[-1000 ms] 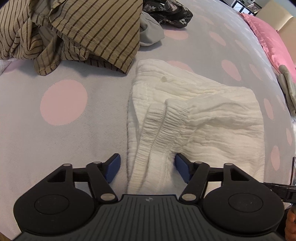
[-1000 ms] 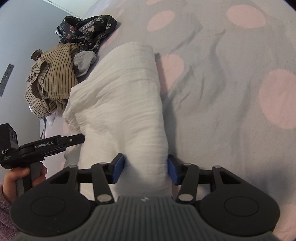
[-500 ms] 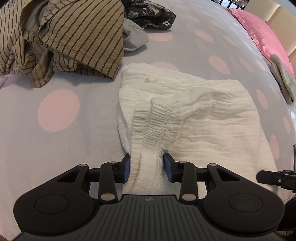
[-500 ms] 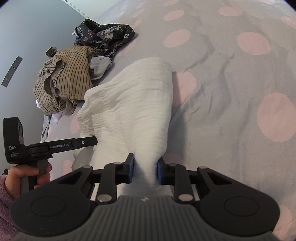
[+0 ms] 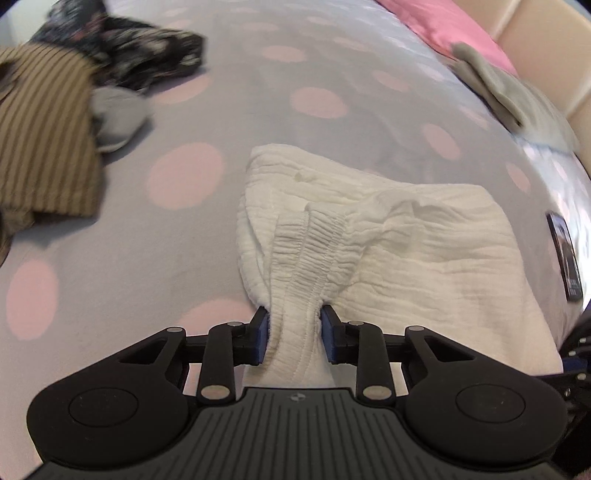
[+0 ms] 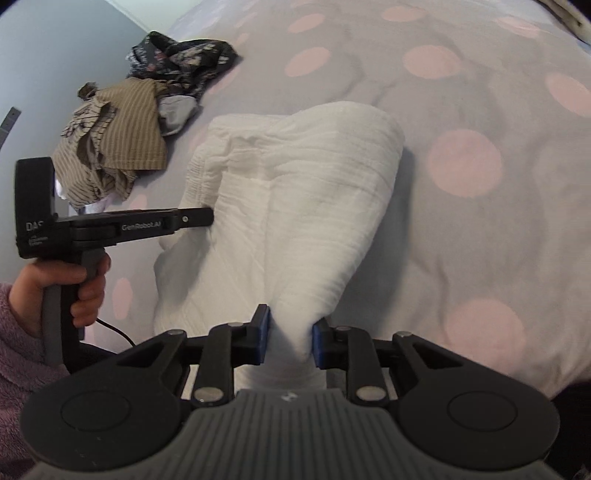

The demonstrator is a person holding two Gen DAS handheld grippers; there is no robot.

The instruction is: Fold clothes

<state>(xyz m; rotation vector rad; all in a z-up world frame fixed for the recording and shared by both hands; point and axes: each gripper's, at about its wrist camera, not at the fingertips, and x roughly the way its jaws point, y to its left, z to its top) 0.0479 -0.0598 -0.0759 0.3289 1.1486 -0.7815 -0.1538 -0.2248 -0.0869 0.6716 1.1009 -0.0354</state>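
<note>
Pinching elastic waistband [image 5: 314, 243] of white shorts [image 5: 424, 254], left gripper [image 5: 294, 338] fingers clamped. Opposite bunched end held by right gripper [image 6: 289, 339], fingers closed on cloth. Shorts spread on polka-dot bed [image 5: 184, 258]. Striped garment [image 6: 122, 136], floral garment [image 6: 181, 59] heaped beyond.

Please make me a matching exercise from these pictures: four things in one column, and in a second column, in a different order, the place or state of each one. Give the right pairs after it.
Column 1
1. white garment
2. striped brown garment
3. dark floral garment
4. pink pillow

Column 2
A. at the head of the bed, by the beige headboard
B. crumpled, farthest in the pile
C. pinched by the left claw and the right claw
D. loose heap, beside the floral one and nearer the claws

Pairs: 1-C, 2-D, 3-B, 4-A
</note>
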